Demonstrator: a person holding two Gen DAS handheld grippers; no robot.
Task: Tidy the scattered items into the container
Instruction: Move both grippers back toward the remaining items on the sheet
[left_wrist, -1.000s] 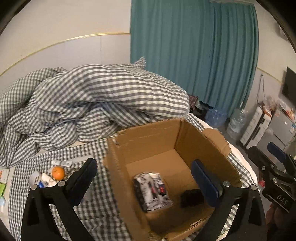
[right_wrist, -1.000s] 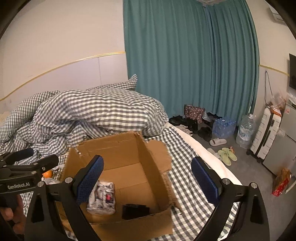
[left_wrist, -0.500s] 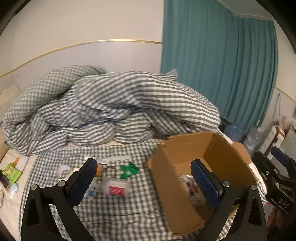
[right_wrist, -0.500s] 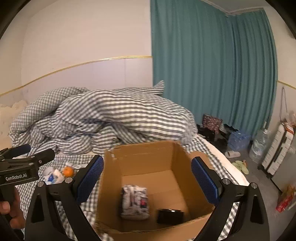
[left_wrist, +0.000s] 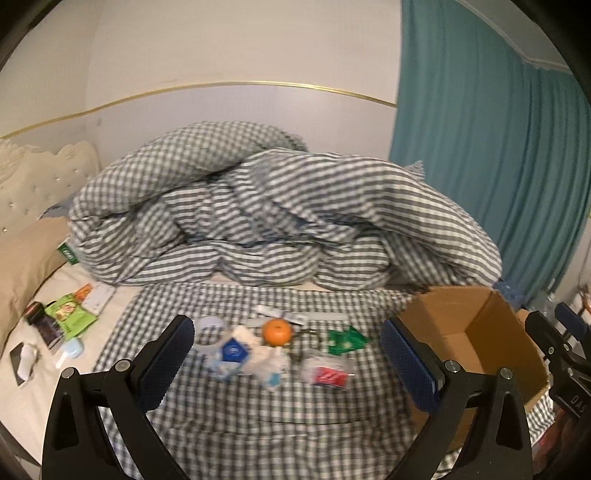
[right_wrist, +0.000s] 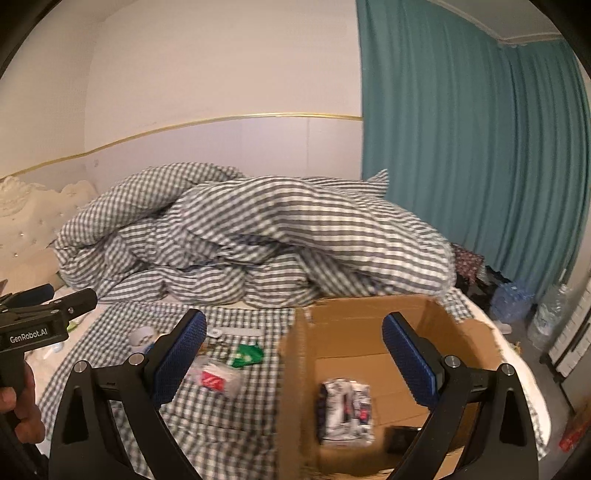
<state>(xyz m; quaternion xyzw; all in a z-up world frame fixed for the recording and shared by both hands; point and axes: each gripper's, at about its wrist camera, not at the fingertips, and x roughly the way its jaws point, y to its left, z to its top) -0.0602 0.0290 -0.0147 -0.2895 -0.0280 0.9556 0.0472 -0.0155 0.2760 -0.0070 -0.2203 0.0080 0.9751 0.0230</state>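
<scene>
My left gripper (left_wrist: 288, 363) is open and empty, held above scattered items on the checked bedspread. These are an orange (left_wrist: 276, 331), a green packet (left_wrist: 345, 341), a clear packet with red print (left_wrist: 327, 374), a blue-and-white packet (left_wrist: 232, 350) and a tape roll (left_wrist: 210, 325). The open cardboard box (left_wrist: 476, 332) stands at the right. My right gripper (right_wrist: 295, 363) is open and empty over the box's left wall (right_wrist: 295, 387). Inside the box lie a printed pouch (right_wrist: 345, 410) and a small black item (right_wrist: 402, 439). The green packet (right_wrist: 245, 354) and the red-print packet (right_wrist: 212, 378) lie left of the box.
A bunched checked duvet (left_wrist: 277, 221) fills the bed behind the items. A green pouch (left_wrist: 68, 314) and several small things lie on the bare sheet at the far left. Teal curtain (right_wrist: 461, 166) and water bottles (right_wrist: 513, 301) are to the right, beyond the bed edge.
Both grippers have swung left. The left one went from over the box to over the scattered items; the box now sits at its right. Both stayed open.
</scene>
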